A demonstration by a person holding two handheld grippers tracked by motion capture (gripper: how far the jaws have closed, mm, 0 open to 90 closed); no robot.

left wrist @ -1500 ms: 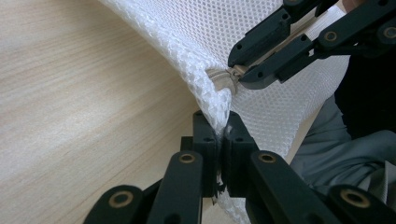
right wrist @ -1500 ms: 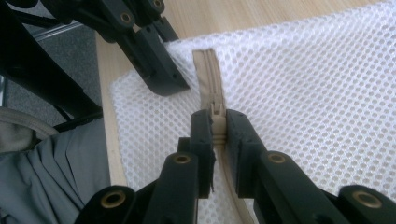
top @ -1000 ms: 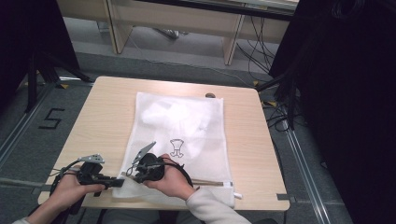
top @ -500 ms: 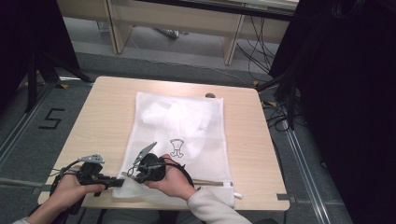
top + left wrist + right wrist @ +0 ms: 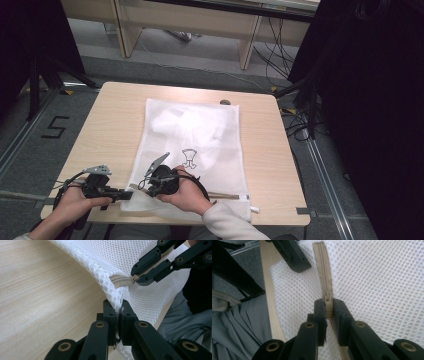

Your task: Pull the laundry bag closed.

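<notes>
The white mesh laundry bag lies flat on the pale wooden table. At its near left corner, the left gripper pinches soft mesh; the right gripper clamps the beige zipper's pull. Light, floppy fabric: anchor beside the zipper.

Almost nothing differs: the right claw sits a touch nearer the left claw along the mesh bag's zipper.

Left hand-held gripper at 7 o'clock, jaws clamped, pointing toward 3. Right hand-held gripper just beside it, jaws pinched shut, forearm entering from 6.
</notes>
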